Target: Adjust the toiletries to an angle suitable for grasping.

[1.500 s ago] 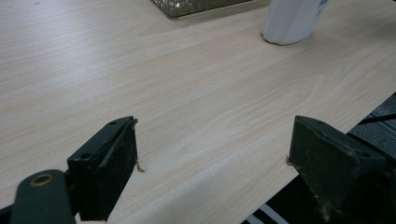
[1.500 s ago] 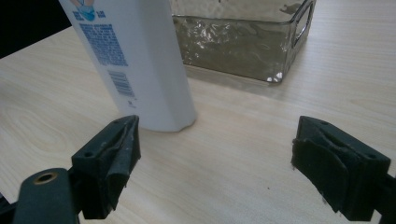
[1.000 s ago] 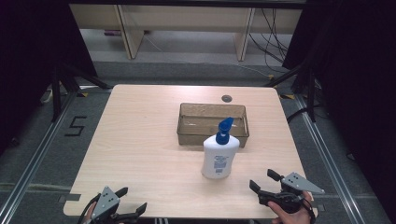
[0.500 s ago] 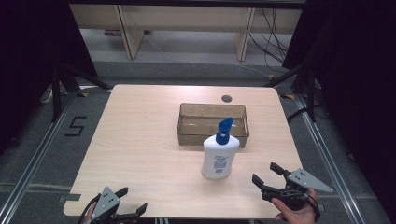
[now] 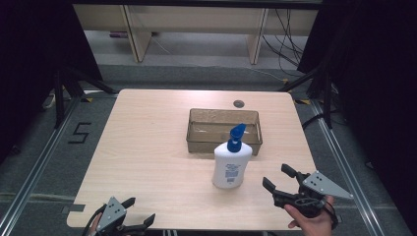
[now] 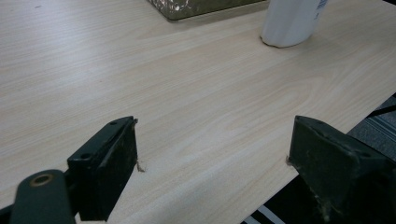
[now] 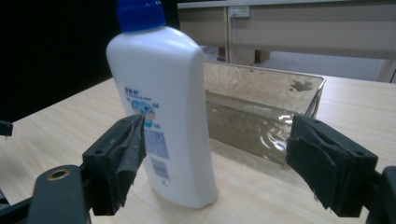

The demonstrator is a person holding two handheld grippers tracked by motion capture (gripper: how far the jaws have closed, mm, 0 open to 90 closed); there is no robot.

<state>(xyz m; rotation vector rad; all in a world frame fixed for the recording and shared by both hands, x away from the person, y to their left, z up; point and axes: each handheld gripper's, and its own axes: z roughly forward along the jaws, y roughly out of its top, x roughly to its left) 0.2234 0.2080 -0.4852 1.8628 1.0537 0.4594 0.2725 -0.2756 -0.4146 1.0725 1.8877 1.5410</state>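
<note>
A white pump bottle (image 5: 231,164) with a blue pump top stands upright on the table (image 5: 147,147), just in front of a clear brownish tray (image 5: 223,130). My right gripper (image 5: 279,178) is open, held in a hand at the table's front right, a short way right of the bottle. In the right gripper view the bottle (image 7: 166,107) stands ahead, near the left jaw, with the tray (image 7: 261,112) behind it. At the table's front left edge my left gripper (image 5: 137,210) is open, nothing between its jaws. The bottle's base (image 6: 292,23) shows far off in the left gripper view.
A small round dark hole (image 5: 239,103) sits in the table behind the tray. A floor marking "5" (image 5: 79,132) lies left of the table. Dark stand legs (image 5: 74,83) and cables (image 5: 290,34) stand around the table. Wooden furniture legs (image 5: 137,34) rise at the back.
My right gripper has shifted slightly right and toward the front edge. The left gripper, the bottle and the tray have stayed put.
</note>
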